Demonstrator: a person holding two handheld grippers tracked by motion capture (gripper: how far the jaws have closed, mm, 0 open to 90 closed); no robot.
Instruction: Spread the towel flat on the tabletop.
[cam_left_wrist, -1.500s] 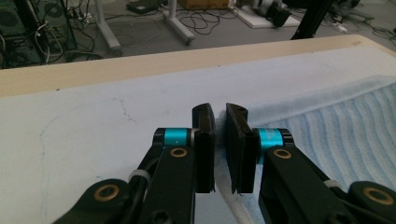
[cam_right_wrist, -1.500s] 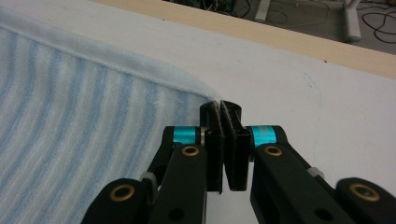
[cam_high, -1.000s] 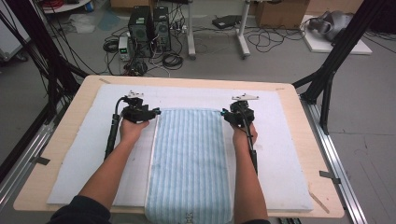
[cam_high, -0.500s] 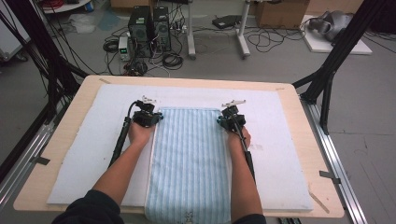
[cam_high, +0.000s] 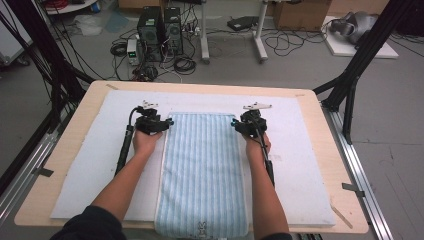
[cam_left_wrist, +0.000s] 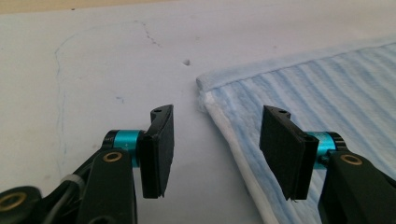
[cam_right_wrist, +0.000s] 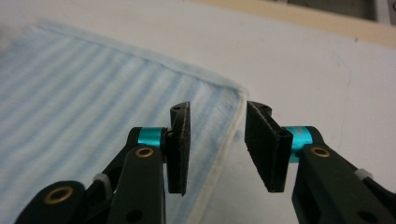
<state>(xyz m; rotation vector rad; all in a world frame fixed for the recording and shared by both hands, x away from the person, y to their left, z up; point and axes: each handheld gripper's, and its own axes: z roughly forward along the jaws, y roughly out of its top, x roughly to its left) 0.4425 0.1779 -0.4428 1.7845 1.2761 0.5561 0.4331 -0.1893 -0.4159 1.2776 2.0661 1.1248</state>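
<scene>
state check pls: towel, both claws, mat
striped towel: flat, unfolded, near end hangs over table edge
left claw: open, straddles towel's far-left corner edge, not gripping
right claw: open, straddles towel's far-right corner edge, not gripping
white mat: spread flat under towel

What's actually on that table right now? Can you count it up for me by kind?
Blue striped towel: 1
White mat under it: 1
Hand-held grippers, left gripper and right gripper, jaws apart at the towel's far corners: 2
Total: 4
</scene>
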